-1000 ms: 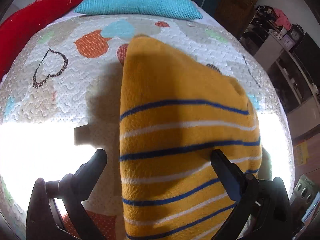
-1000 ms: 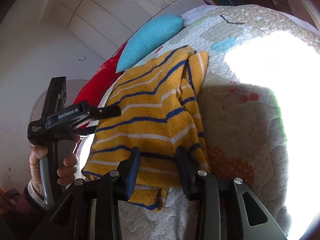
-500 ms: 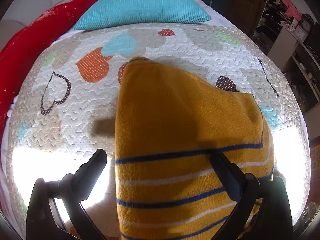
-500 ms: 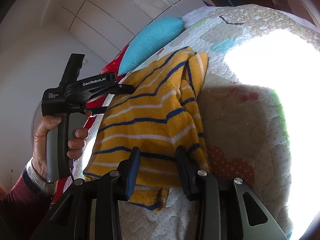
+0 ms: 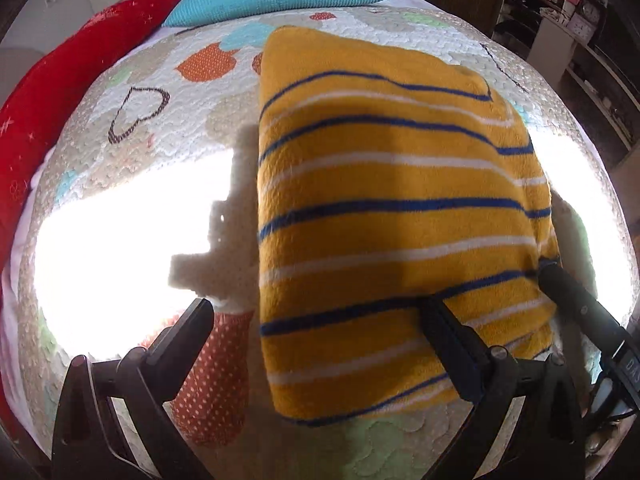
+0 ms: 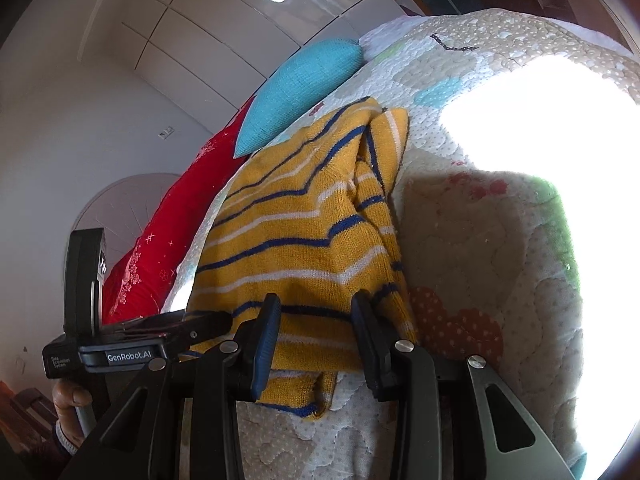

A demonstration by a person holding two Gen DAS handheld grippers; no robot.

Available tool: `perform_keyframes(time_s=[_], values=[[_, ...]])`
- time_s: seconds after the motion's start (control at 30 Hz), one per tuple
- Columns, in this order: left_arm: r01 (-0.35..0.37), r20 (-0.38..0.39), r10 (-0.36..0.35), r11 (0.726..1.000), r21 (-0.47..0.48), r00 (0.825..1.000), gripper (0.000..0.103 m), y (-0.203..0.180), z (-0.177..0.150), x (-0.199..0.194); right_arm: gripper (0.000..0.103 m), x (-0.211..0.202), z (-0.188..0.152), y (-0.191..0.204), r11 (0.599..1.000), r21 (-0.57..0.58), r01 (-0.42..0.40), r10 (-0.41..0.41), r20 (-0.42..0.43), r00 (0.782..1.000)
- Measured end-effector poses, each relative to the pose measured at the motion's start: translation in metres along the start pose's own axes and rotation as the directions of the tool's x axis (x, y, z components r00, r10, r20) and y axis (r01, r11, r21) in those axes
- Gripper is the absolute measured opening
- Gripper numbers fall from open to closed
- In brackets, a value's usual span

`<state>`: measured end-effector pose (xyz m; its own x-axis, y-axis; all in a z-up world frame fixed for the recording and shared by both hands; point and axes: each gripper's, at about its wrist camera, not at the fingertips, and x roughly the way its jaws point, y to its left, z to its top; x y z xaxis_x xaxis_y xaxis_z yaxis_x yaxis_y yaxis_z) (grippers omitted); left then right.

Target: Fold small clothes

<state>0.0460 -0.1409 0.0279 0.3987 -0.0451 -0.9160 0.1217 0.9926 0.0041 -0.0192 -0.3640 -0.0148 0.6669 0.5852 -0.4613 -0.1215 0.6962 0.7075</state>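
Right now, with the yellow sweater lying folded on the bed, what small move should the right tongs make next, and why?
Probably close the right tongs on the near hem of the sweater: the hem lies between them while they are open, and a loose flap sticks out under it, so the fold looks unfinished. The left tongs are open and hold nothing.

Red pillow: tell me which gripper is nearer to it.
Left. The left gripper sits on the sweater's side facing the red pillow, while the right gripper is at the sweater's opposite edge, farther from it.
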Motion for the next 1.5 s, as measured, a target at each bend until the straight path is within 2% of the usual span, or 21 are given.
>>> perform_keyframes(time_s=[0.1, 0.13, 0.17, 0.23, 0.3, 0.37, 0.4, 0.43, 0.47, 0.5, 0.53, 0.57, 0.67, 0.87, 1.07, 1.13, 1.4, 1.5], values=[[0.043, -0.017, -0.044, 0.998, -0.038, 0.999, 0.103, 0.013, -0.012, -0.006, 0.039, -0.001, 0.005, 0.005, 0.998, 0.018, 0.056, -0.056, -0.015, 0.998], [0.041, -0.008, -0.042, 0.998, -0.037, 0.999, 0.103, 0.015, -0.016, -0.011, 0.043, -0.005, 0.012, 0.010, 0.996, 0.032, 0.080, -0.080, -0.007, 0.997], [0.036, 0.005, -0.036, 0.999, -0.029, 0.999, 0.103, 0.017, -0.019, -0.015, 0.052, -0.011, 0.021, 0.019, 0.996, 0.036, 0.087, -0.088, 0.022, 0.996], [0.016, 0.022, -0.016, 1.000, -0.015, 1.000, 0.103, 0.019, -0.024, -0.022, 0.056, -0.020, 0.045, 0.040, 0.997, 0.021, 0.074, -0.075, 0.100, 0.992], [0.005, 0.026, -0.005, 1.000, -0.013, 1.000, 0.103, 0.021, -0.026, -0.024, 0.059, -0.012, 0.074, 0.058, 0.998, 0.014, 0.057, -0.058, 0.115, 0.992], [-0.001, 0.023, 0.001, 1.000, -0.027, 1.000, 0.103, 0.025, -0.026, -0.024, 0.059, 0.015, 0.100, 0.067, 1.000, 0.011, 0.019, -0.020, 0.061, 0.998], [-0.002, 0.023, 0.003, 0.999, -0.034, 1.000, 0.103, 0.026, -0.026, -0.024, 0.059, 0.034, 0.110, 0.069, 1.000, -0.008, 0.029, -0.028, 0.020, 0.999], [-0.005, 0.028, 0.006, 0.999, -0.036, 1.000, 0.103, 0.026, -0.027, -0.025, 0.059, 0.054, 0.115, 0.069, 0.996, -0.038, 0.086, -0.087, -0.015, 0.996], [-0.014, 0.037, 0.015, 0.999, -0.031, 0.999, 0.103, 0.026, -0.028, -0.028, 0.058, 0.075, 0.116, 0.065, 0.984, -0.062, 0.169, -0.173, -0.051, 0.984], [-0.027, 0.048, 0.028, 0.999, -0.021, 0.998, 0.103, 0.025, -0.030, -0.031, 0.058, 0.096, 0.114, 0.055, 0.970, -0.069, 0.232, -0.238, -0.107, 0.965], [-0.043, 0.057, 0.043, 0.999, -0.010, 0.997, 0.103, 0.023, -0.031, -0.035, 0.058, 0.106, 0.109, 0.047, 0.969, -0.073, 0.236, -0.244, -0.130, 0.961], [-0.059, 0.063, 0.059, 0.998, 0.000, 0.996, 0.103, 0.021, -0.033, -0.038, 0.058, 0.103, 0.107, 0.046, 0.970, -0.095, 0.225, -0.233, -0.083, 0.969], [-0.081, 0.099, 0.078, 0.996, 0.025, 0.992, 0.103, 0.017, -0.041, -0.052, 0.058, 0.096, 0.099, 0.050, 0.959, -0.145, 0.242, -0.253, -0.065, 0.965], [-0.081, 0.140, 0.076, 0.996, 0.030, 0.987, 0.103, 0.012, -0.058, -0.071, 0.059, 0.057, 0.057, 0.058, 0.937, -0.216, 0.274, -0.286, -0.027, 0.958], [-0.080, 0.147, 0.072, 0.996, 0.047, 0.987, 0.103, 0.002, -0.069, -0.072, 0.072, 0.030, 0.013, 0.054, 0.913, -0.214, 0.348, -0.357, -0.001, 0.934], [-0.081, 0.150, 0.073, 0.995, 0.049, 0.986, 0.103, 0.000, -0.069, -0.072, 0.072, 0.023, 0.001, 0.052, 0.917, -0.206, 0.341, -0.346, 0.014, 0.938], [-0.131, 0.176, 0.116, 0.988, 0.075, 0.978, 0.103, -0.012, -0.071, -0.075, 0.072, 0.012, -0.019, 0.056, 0.899, -0.249, 0.361, -0.362, 0.042, 0.931], [-0.142, 0.185, 0.123, 0.986, 0.091, 0.975, 0.103, -0.015, -0.072, -0.078, 0.072, 0.011, -0.026, 0.060, 0.884, -0.268, 0.383, -0.384, 0.050, 0.922]])
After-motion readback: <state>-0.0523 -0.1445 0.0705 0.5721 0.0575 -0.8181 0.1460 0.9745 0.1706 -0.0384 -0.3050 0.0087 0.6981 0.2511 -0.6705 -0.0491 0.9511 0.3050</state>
